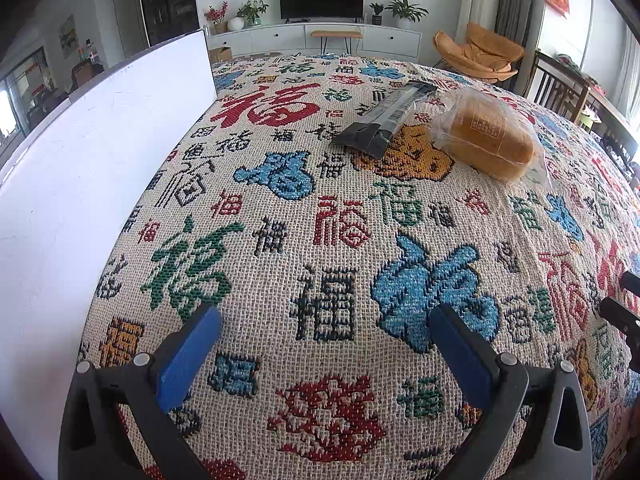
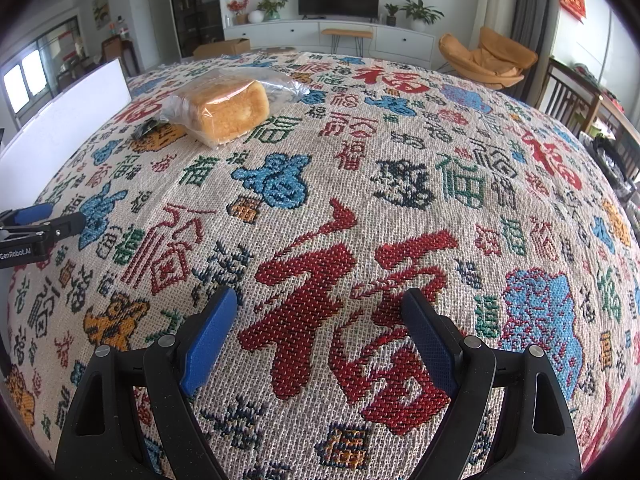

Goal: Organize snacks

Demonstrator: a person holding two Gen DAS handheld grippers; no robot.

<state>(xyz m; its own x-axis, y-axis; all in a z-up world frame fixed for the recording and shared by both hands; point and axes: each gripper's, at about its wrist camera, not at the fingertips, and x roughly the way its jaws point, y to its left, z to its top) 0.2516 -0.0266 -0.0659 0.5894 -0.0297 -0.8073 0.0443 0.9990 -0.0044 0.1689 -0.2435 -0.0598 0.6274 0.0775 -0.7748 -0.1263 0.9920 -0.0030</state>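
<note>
Snacks are still waiting: bread (image 1: 490,136) and 1 dark packet (image 1: 384,120) are lying on the cloth (image 1: 320,240). Both grippers, left (image 1: 324,344) and right (image 2: 320,332), are holding their fingers apart, gripping nothing.

Bagged bread (image 1: 486,136) beside dark snack packet (image 1: 384,120)

Golden bread (image 1: 492,140), black packet (image 1: 384,120), beige cloth (image 1: 280,220) patterned red, blue, green.
</note>
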